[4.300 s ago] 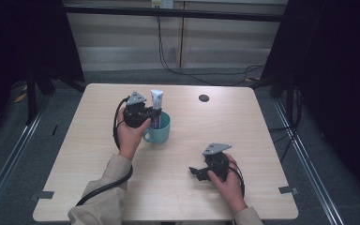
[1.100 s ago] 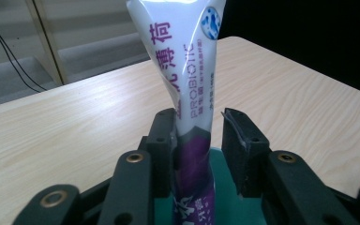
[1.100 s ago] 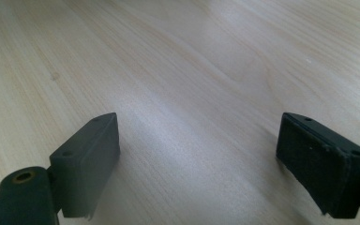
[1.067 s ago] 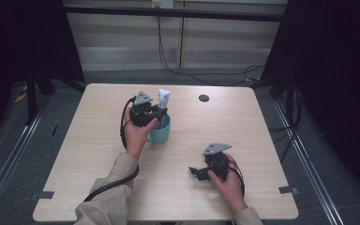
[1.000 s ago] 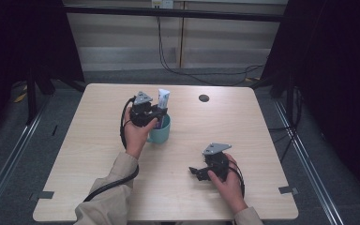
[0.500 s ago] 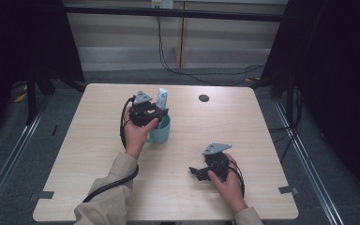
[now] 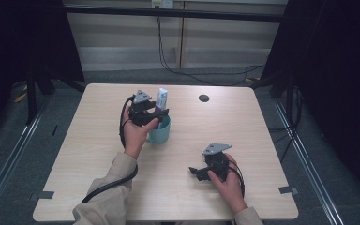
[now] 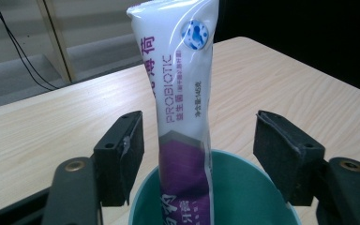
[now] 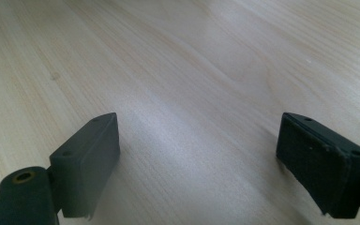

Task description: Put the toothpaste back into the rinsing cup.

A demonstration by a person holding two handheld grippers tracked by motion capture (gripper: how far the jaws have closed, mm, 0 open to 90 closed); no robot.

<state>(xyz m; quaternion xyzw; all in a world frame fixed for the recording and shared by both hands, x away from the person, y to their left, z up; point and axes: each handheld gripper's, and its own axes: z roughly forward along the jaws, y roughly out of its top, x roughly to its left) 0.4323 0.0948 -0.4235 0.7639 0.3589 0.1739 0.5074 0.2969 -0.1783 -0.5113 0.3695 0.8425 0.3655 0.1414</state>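
A white and purple toothpaste tube (image 8: 183, 98) stands upright in a teal cup (image 8: 243, 187), leaning against its near rim. In the high view the tube (image 7: 161, 101) rises from the cup (image 7: 161, 133) near the table's middle left. My left gripper (image 8: 201, 154) is open around the tube; its jaws have just been opening and the pads stand apart from the tube on both sides. My right gripper (image 9: 201, 164) is open over bare tabletop, and in the high view it (image 7: 200, 171) rests low at the front right.
The light wooden table (image 7: 243, 126) has a small dark round hole (image 7: 204, 98) at the back. Black cables trail from both grippers toward the front edge. Dark curtains and floor rails surround the table.
The left gripper's jaws have spread away from the tube, which now stands more upright in the cup. Both hands have stayed in place.
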